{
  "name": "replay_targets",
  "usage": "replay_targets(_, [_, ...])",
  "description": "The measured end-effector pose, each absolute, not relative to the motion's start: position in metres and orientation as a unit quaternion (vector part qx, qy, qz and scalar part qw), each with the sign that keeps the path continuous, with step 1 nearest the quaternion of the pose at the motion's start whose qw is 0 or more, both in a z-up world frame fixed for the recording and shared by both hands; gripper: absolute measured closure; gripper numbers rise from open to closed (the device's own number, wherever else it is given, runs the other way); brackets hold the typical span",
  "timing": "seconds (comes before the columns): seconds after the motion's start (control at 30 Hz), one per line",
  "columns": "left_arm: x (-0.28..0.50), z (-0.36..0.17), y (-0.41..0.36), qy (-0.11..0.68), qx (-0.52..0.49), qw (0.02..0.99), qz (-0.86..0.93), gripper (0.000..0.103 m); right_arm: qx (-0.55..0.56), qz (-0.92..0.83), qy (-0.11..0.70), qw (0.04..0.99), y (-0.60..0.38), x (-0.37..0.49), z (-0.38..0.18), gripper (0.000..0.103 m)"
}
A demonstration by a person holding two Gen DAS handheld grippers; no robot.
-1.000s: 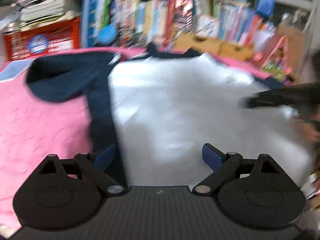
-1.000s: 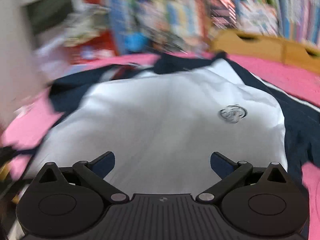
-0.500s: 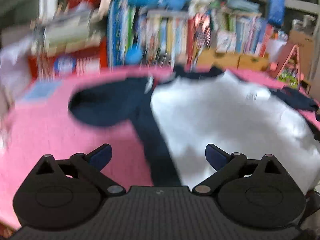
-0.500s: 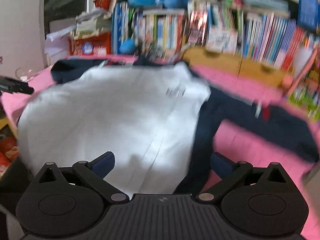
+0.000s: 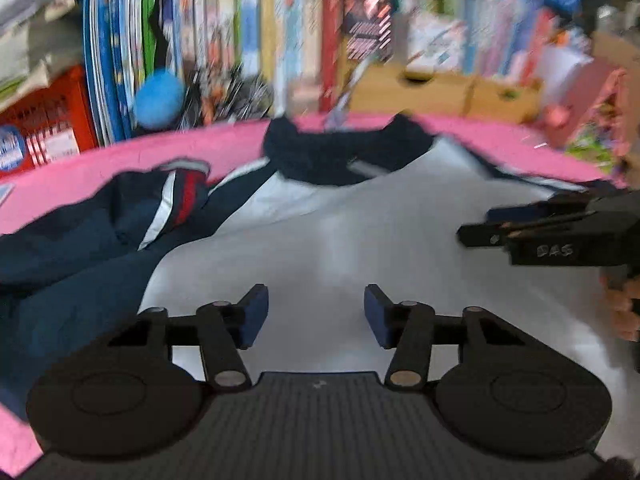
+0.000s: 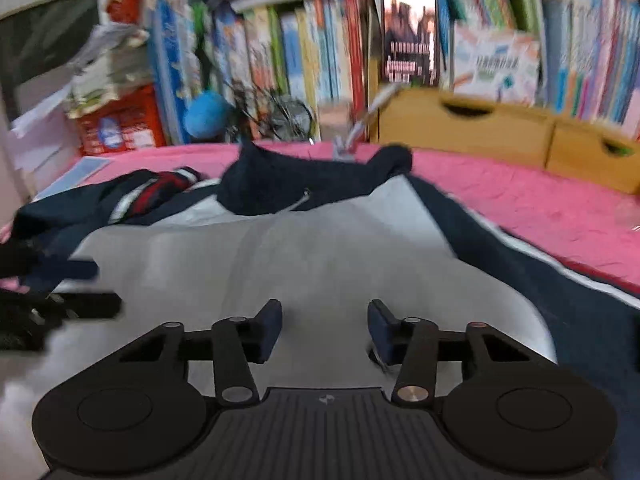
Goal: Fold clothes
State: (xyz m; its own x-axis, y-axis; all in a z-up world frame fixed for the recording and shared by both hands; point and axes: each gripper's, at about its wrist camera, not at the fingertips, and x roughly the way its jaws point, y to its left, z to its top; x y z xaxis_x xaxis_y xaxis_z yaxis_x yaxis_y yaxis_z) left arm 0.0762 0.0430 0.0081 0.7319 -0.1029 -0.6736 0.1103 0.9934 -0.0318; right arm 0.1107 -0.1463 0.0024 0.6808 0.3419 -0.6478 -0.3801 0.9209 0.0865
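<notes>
The left gripper [image 5: 316,312] and right gripper [image 6: 324,330] hover with blue-padded jaws apart and empty over the jacket [image 5: 360,248], its smooth white panel and navy sleeves spread flat on a quilted pink cover [image 6: 540,200]. Beyond lie its dark collar [image 6: 304,184], then wooden boxes [image 6: 472,128] and motion-blurred books [image 6: 320,52]; a hand [image 5: 624,304] is cut off at the edge.

A: I see the white-and-navy jacket [image 6: 320,248] spread flat on the pink quilted cover [image 6: 540,200], collar toward the bookshelf [image 6: 320,48].

B: Right gripper [image 6: 324,330]?

A: Fingers apart, nothing between, over the white panel. Left gripper [image 6: 76,288] at left edge, blurred.
</notes>
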Motion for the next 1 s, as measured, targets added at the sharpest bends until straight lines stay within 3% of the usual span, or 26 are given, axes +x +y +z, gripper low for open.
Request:
replay_targets(0.13, [0.121,-0.003,0.031,0.36,0.035,0.931,-0.043,0.054,-0.049,0.152,0.354,0.922,-0.131,0.15,-0.008,0.054])
replay_targets(0.2, [0.132,-0.01,0.028,0.341,0.057,0.938,-0.03,0.047,-0.044,0.13,0.34,0.93,-0.134,0.165,-0.013,0.047])
replay_targets(0.23, [0.135,-0.014,0.028,0.328,0.061,0.942,-0.023,0.038,-0.035,0.126,0.332,0.934,-0.137,0.168,-0.017,0.042])
replay_targets(0.3, [0.142,-0.02,0.039,0.327,0.022,0.945,-0.019,0.031,-0.026,0.121,0.322,0.939,-0.142,0.171,-0.022,0.041])
replay_targets(0.47, [0.142,-0.02,0.038,0.328,0.028,0.944,-0.009,0.026,-0.028,0.119,0.322,0.939,-0.141,0.17,-0.021,0.039])
replay_targets(0.57, [0.144,-0.019,0.043,0.335,0.013,0.942,-0.003,0.019,-0.038,0.102,0.323,0.94,-0.138,0.172,-0.021,0.029])
replay_targets(0.77, [0.148,-0.02,0.041,0.336,0.021,0.942,0.009,0.014,-0.033,0.086,0.33,0.94,-0.139,0.175,-0.023,0.019])
replay_targets(0.83, [0.15,-0.02,0.044,0.338,0.012,0.941,0.008,0.012,-0.025,0.104,0.338,0.935,-0.14,0.179,-0.025,0.002])
replay_targets(1.0, [0.149,-0.02,0.044,0.339,0.014,0.941,0.017,0.006,-0.034,0.117,0.346,0.93,-0.141,0.16,-0.025,0.0])
